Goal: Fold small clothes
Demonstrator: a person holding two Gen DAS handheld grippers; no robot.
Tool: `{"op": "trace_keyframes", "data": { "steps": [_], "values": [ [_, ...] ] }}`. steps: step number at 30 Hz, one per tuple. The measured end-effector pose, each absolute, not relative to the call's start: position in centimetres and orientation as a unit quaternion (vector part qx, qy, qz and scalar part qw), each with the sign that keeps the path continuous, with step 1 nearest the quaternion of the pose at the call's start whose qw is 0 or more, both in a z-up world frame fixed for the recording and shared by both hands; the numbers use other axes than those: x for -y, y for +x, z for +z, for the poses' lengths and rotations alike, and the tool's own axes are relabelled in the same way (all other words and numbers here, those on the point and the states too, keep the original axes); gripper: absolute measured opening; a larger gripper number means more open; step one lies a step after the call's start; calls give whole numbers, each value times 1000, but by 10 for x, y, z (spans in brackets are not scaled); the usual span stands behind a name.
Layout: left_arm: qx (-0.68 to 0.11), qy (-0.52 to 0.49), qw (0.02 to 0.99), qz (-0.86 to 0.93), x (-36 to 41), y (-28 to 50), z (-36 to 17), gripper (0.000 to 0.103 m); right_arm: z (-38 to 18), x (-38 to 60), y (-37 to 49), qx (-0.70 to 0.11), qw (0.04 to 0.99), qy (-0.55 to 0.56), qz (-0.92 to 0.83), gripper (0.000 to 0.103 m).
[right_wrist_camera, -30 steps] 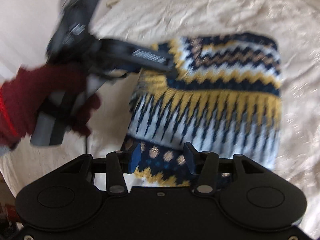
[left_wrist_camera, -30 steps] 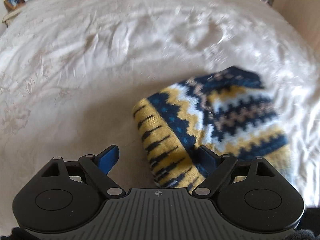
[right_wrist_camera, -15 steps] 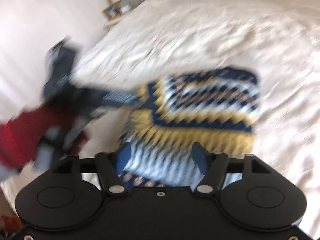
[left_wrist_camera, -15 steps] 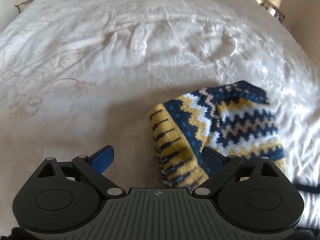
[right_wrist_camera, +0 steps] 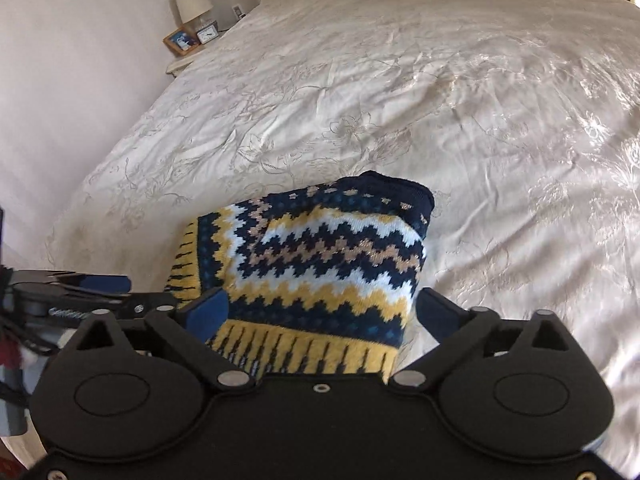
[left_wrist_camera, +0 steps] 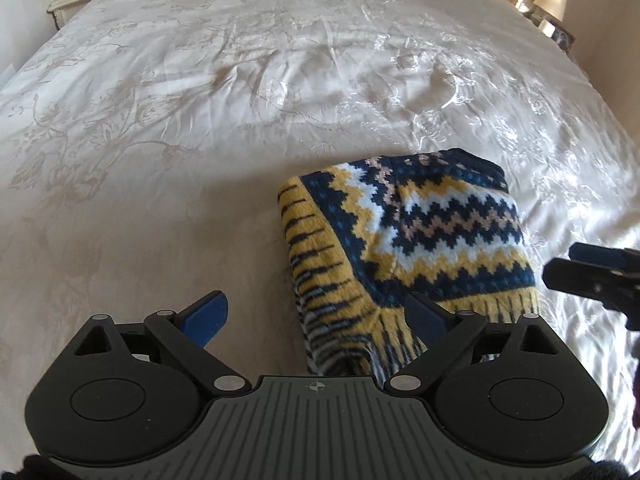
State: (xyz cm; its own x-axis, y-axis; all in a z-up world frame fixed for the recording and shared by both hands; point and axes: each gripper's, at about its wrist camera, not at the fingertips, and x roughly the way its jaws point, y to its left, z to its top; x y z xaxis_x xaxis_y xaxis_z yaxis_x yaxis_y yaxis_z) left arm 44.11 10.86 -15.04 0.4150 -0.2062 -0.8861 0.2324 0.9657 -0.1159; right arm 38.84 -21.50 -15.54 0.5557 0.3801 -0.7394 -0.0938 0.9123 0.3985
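We recorded a folded knitted garment (left_wrist_camera: 404, 240) (right_wrist_camera: 320, 264), patterned in navy, mustard-yellow, white and tan zigzag bands with a yellow-and-navy fringe motif along its near edge, lying as a compact rectangular bundle on a cream embroidered satin bedspread (left_wrist_camera: 240, 92) (right_wrist_camera: 480, 100). Our left gripper (left_wrist_camera: 316, 318) stood with its blue-padded fingers spread wide, one finger over bare bedspread and the other over the garment's near corner; whether that finger touched the knit we could not tell. Our right gripper (right_wrist_camera: 322, 312) likewise held its fingers well apart, framing the garment's near edge from either side without pinching it. In the left wrist view the right gripper's tip appeared just beside the garment's right edge. Beyond the bed, a wooden picture frame (right_wrist_camera: 181, 41), a small clock (right_wrist_camera: 207, 33) and a white-shaded lamp (right_wrist_camera: 193, 0) occupied a pale bedside table (right_wrist_camera: 180, 65).
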Motion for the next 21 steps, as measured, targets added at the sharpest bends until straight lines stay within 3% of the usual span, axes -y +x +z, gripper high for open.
{"op": "trace_keyframes", "data": {
  "steps": [13, 21],
  "values": [
    [-521, -21, 845, -116, -108, 377, -146, 96, -169, 240, 407, -463, 850, 203, 148, 103],
    [-535, -30, 836, -115, -107, 371, -173, 96, -184, 246, 420, -475, 835, 223, 166, 103]
  ]
}}
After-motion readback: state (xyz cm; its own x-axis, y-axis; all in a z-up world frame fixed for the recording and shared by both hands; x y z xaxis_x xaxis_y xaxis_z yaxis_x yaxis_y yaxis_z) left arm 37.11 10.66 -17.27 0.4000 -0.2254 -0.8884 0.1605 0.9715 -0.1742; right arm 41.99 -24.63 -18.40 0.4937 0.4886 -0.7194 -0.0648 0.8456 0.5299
